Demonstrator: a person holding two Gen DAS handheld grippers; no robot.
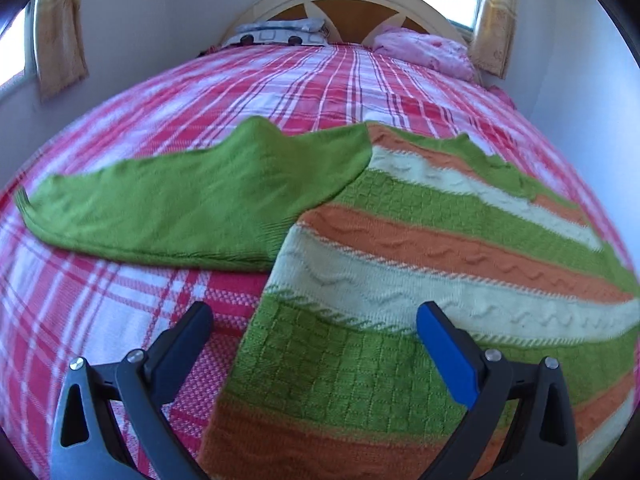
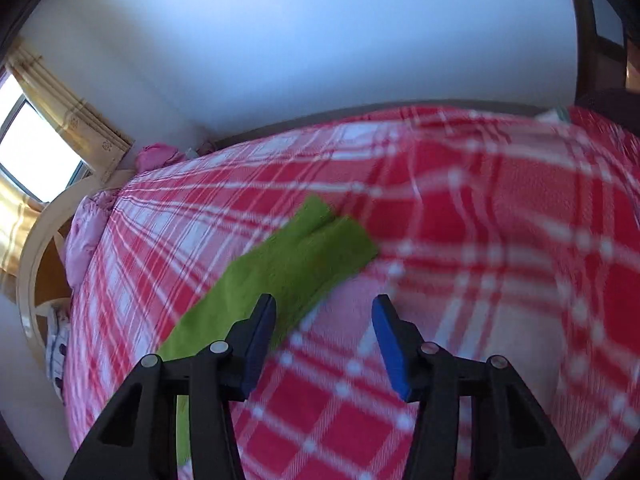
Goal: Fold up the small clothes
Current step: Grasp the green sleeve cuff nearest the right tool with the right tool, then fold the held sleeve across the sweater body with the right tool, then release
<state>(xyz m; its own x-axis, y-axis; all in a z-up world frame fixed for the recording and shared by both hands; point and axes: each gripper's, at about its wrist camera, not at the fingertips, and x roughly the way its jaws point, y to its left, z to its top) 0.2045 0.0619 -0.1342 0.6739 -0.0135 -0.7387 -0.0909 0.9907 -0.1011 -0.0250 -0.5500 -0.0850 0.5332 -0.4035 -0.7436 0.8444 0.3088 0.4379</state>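
A small knitted sweater (image 1: 420, 248) with green, orange and cream stripes lies flat on the red plaid bedspread (image 1: 120, 300). Its plain green left sleeve (image 1: 192, 208) stretches out to the left. My left gripper (image 1: 316, 312) is open and empty, hovering over the sweater's lower left edge. In the right wrist view the other green sleeve (image 2: 288, 276) lies on the bedspread (image 2: 500, 240), running away to the upper right. My right gripper (image 2: 324, 308) is open and empty, just above the bed, with its left finger (image 2: 262, 320) over the sleeve's edge.
A wooden headboard (image 1: 348, 4) stands at the far end with a patterned pillow (image 1: 276, 34) and a pink bundle of cloth (image 1: 424, 50). Walls and curtained windows (image 1: 60, 44) surround the bed. The bed's far edge (image 2: 360, 112) meets a white wall.
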